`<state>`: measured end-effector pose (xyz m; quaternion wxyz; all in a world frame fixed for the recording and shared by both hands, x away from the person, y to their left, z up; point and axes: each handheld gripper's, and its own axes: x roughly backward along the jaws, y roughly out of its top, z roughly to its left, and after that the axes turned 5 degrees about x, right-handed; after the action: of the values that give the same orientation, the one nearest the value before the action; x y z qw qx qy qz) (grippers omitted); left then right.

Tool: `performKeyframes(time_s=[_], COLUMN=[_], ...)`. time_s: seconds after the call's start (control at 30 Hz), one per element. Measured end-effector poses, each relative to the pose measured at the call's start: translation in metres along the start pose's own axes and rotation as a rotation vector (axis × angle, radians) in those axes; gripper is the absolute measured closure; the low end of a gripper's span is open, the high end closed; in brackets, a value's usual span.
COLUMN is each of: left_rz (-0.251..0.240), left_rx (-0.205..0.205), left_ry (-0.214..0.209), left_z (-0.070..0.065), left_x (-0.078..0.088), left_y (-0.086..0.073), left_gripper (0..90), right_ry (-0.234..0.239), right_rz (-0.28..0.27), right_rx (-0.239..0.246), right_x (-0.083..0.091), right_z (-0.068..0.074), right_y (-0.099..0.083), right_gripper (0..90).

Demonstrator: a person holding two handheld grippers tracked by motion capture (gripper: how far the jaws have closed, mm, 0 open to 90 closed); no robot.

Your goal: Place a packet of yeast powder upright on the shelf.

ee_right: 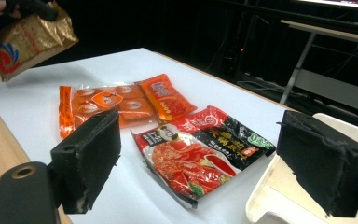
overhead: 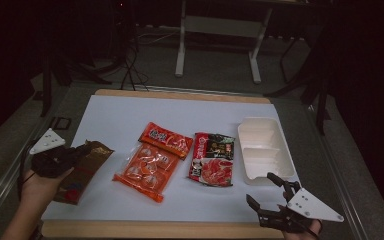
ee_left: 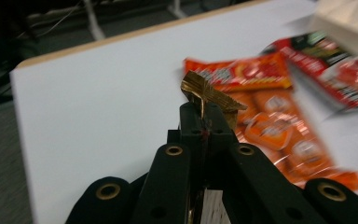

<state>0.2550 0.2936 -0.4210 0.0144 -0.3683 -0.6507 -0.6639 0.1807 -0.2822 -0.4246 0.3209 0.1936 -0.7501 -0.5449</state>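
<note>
Gold packet (overhead: 82,170) is pinched by its crimped edge in the left gripper (ee_left: 204,109); it could slip out, so little being held. Right gripper (overhead: 267,190) jaws are spread, empty.

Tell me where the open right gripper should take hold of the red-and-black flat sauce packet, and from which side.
Grip the red-and-black flat sauce packet at its near short edge, coming in low from the person's side with the right gripper. It lies flat on the white table sheet, so only a thin edge seam offers purchase. That edge is probably best: the white plastic tray crowds its right side, and the orange snack bag lies to its left.
</note>
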Motion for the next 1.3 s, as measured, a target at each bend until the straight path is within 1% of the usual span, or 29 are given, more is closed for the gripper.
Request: performKeyframes(time_s=[0.07,0.13,0.17,0.23,0.27,0.33,0.4,0.47,0.53,0.57,0.6,0.67,0.7,0.73,0.77,0.8,0.83,0.87,0.9,0.93,0.97,1.03,1.07,1.13,1.2,1.23,1.3], left_rz=[-0.029,-0.056,-0.069,-0.092,-0.103,-0.118,-0.126,-0.136,-0.147,-0.147,-0.164,-0.173,-0.187,-0.195,-0.195,-0.202,-0.203,-0.207,-0.220,-0.227,-0.233,-0.250,-0.251,-0.268,-0.267,-0.275,-0.285], left_rx=[-0.007,-0.016,-0.019,-0.019,-0.017,-0.017,-0.030,-0.042,-0.047,-0.047,-0.047,-0.041,-0.039,-0.040,-0.040,-0.048,-0.042,-0.044,-0.052,-0.047,-0.042,-0.042,-0.032,-0.035,-0.031,-0.034,-0.028], left_ry=[-0.027,-0.047,-0.068,-0.095,-0.117,-0.160,-0.187,-0.211,-0.240,-0.240,-0.257,-0.282,-0.296,-0.306,-0.306,-0.329,-0.345,-0.349,-0.350,-0.364,-0.376,-0.390,-0.400,-0.414,-0.438,-0.437,-0.461], left_z=[-0.008,-0.018,-0.022,-0.030,-0.034,-0.042,-0.052,-0.062,-0.072,-0.072,-0.080,-0.086,-0.090,-0.093,-0.093,-0.102,-0.105,-0.108,-0.111,-0.114,-0.117,-0.123,-0.125,-0.131,-0.137,-0.140,-0.145], left_x=[-0.001,-0.003,-0.004,-0.007,-0.008,-0.011,-0.015,-0.019,-0.022,-0.022,-0.026,-0.029,-0.031,-0.033,-0.033,-0.039,-0.042,-0.044,-0.046,-0.047,-0.049,-0.053,-0.054,-0.057,-0.060,-0.061,-0.063], left_y=[0.004,0.008,0.010,0.014,0.016,0.020,0.022,0.025,0.027,0.027,0.028,0.030,0.031,0.032,0.032,0.035,0.035,0.036,0.036,0.036,0.037,0.038,0.038,0.039,0.041,0.041,0.042], left_gripper=[90.0,90.0,90.0,90.0,90.0,90.0,90.0,90.0,90.0,90.0,90.0,90.0,90.0,90.0,90.0,90.0,90.0,90.0,90.0,90.0,90.0,90.0,90.0,90.0,90.0,90.0,90.0], right_ry=[0.015,0.033,0.039,0.043,0.046,0.049,0.032,0.030,0.035,0.035,0.039,0.051,0.051,0.051,0.051,0.047,0.040,0.055,0.070,0.077,0.079,0.093,0.095,0.109,0.107,0.110,0.107], right_rz=[-0.004,-0.014,-0.023,-0.038,-0.046,-0.047,-0.040,-0.011,-0.004,-0.004,-0.001,-0.015,-0.021,-0.021,-0.021,-0.018,-0.024,-0.024,-0.039,-0.047,-0.040,-0.050,-0.052,-0.056,-0.055,-0.055,-0.060], right_rx=[-0.004,0.005,0.010,0.019,0.016,0.009,0.001,-0.036,-0.051,-0.051,-0.052,-0.055,-0.050,-0.050,-0.050,-0.044,-0.033,-0.040,-0.046,-0.049,-0.046,-0.049,-0.050,-0.052,-0.054,-0.054,-0.044], right_x=[0.000,0.000,0.001,0.002,0.003,0.005,0.006,0.006,0.005,0.005,0.004,0.002,0.001,0.001,0.001,0.000,-0.003,-0.004,-0.005,-0.006,-0.007,-0.009,-0.011,-0.013,-0.015,-0.016,-0.018], right_z=[0.000,-0.001,-0.002,-0.003,-0.004,-0.006,-0.007,-0.009,-0.011,-0.011,-0.011,-0.012,-0.011,-0.011,-0.011,-0.010,-0.008,-0.008,-0.008,-0.007,-0.007,-0.006,-0.006,-0.005,-0.005,-0.005,-0.005], right_y=[0.001,0.002,0.003,0.005,0.007,0.009,0.012,0.015,0.017,0.017,0.018,0.024,0.026,0.026,0.026,0.027,0.032,0.034,0.035,0.036,0.037,0.039,0.040,0.041,0.043,0.044,0.045], right_gripper=[13.3,13.3,13.5,13.6,13.6,13.6,13.5,13.4,13.3,13.3,13.0,11.9,11.3,11.3,11.3,11.0,10.6,10.4,10.4,10.4,10.4,10.4,10.4,10.4,10.7,10.8,13.1])
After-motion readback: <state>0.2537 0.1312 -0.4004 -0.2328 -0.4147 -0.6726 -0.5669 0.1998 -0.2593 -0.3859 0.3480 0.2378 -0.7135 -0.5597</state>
